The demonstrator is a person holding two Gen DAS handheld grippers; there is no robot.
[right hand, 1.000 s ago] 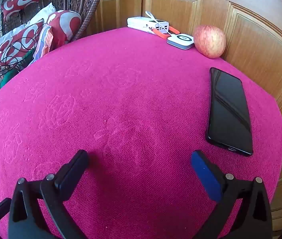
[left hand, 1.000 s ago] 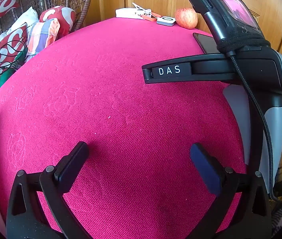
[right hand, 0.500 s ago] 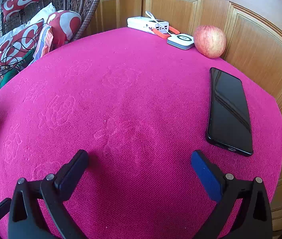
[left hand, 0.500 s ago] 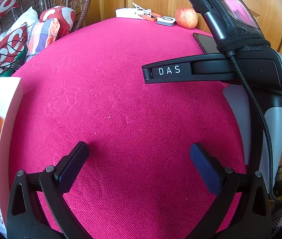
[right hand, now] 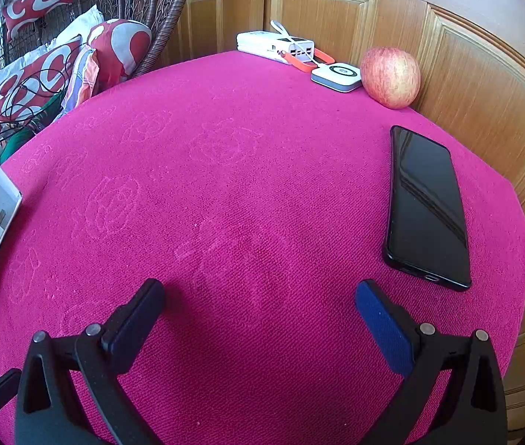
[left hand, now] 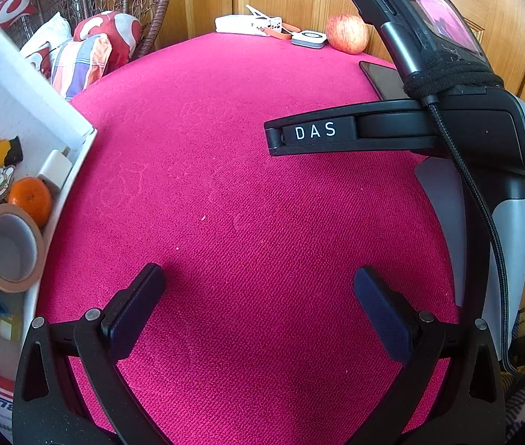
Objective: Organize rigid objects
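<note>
Both tools sit idle over the pink cloth [right hand: 247, 193]: the left gripper [left hand: 258, 293] has its jaws spread wide with only bare cloth between them, and the right gripper [right hand: 260, 306] is just as wide open and just as empty. The rigid things to sort lie in two groups. Ahead of the right jaws and off to their right lies the black phone [right hand: 427, 207], flat and lengthwise, its near end just beyond the blue pad. Far ahead, at the back edge by the wooden door, sit the apple [right hand: 391, 76], the small white charger pad [right hand: 336, 76] touching or nearly touching it, and the white power bank [right hand: 275, 46]. To the left of the left jaws is the white box [left hand: 58, 200], already holding a tape roll [left hand: 12, 246], an orange [left hand: 30, 200] and a white plug [left hand: 55, 167]. The likely step is a first pick, and the phone looks nearest. It is thin and slick, so the right jaws should probably straddle its short width, settle low against the cloth, and close squarely before lifting.
</note>
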